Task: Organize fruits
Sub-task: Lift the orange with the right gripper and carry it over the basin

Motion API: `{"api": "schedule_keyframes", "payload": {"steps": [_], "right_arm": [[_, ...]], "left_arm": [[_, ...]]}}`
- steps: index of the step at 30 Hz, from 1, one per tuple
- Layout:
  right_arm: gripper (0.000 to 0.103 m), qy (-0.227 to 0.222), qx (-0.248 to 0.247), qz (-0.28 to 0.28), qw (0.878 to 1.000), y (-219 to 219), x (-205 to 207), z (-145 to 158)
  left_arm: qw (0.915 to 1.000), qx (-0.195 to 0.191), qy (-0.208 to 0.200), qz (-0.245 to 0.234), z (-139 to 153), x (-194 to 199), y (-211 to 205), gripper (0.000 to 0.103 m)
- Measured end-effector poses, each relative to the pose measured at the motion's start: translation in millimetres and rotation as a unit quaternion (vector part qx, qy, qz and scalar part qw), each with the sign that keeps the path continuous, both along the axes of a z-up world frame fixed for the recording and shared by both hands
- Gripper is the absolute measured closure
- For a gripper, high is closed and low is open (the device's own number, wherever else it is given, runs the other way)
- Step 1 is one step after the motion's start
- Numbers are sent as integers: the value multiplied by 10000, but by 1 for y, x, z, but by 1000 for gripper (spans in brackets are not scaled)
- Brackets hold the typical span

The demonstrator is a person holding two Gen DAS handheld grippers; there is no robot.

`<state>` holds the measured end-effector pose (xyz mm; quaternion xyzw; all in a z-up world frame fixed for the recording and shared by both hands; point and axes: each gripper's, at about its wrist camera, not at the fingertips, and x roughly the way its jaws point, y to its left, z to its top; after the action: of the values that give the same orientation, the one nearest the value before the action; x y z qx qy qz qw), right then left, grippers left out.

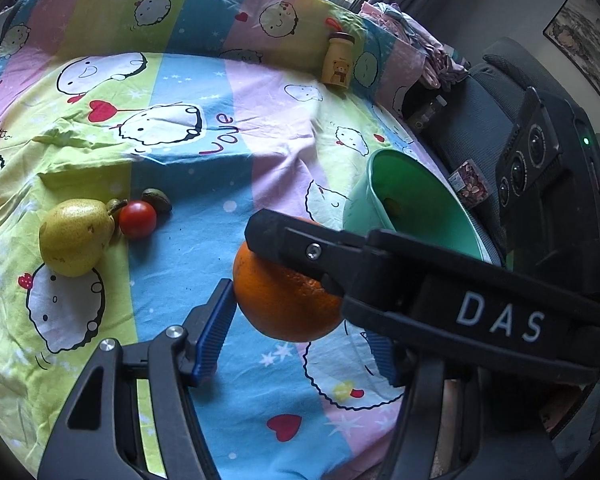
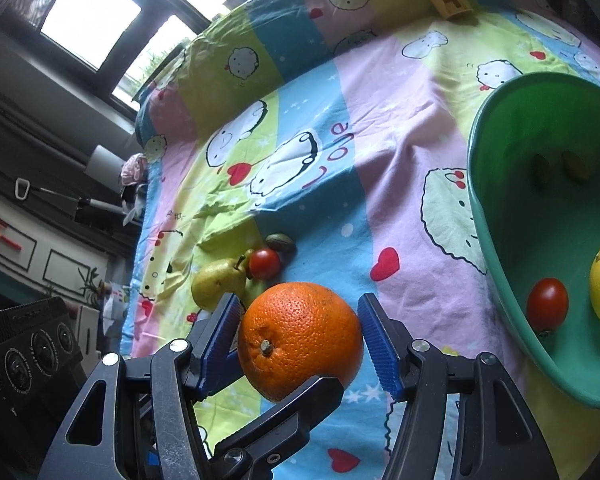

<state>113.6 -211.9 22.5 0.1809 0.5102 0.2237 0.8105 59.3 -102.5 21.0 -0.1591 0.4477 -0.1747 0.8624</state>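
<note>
Behind orange [image 1: 284,300], right finger hidden

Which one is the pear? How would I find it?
Look at the colourful cartoon bedsheet, at the little cluster of fruit away from the green bowl. The pear lies beside a small red tomato and a dark nut. It is the biggest of them, yellow-green with a stalk.
</note>
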Motion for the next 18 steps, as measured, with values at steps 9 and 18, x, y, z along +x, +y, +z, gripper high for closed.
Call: {"api": "schedule_keyframes", "payload": {"steps": [9,18], "right_arm": [[39,-456,11,-117,9989,-6,-9,21],[39,-713,40,-225,9972,-16,-17,34]], "left_arm": [[9992,-84,-390,-41,14,-7,-5,42],[9978,-137,-638,-102,23,-11,-12,42]]}}
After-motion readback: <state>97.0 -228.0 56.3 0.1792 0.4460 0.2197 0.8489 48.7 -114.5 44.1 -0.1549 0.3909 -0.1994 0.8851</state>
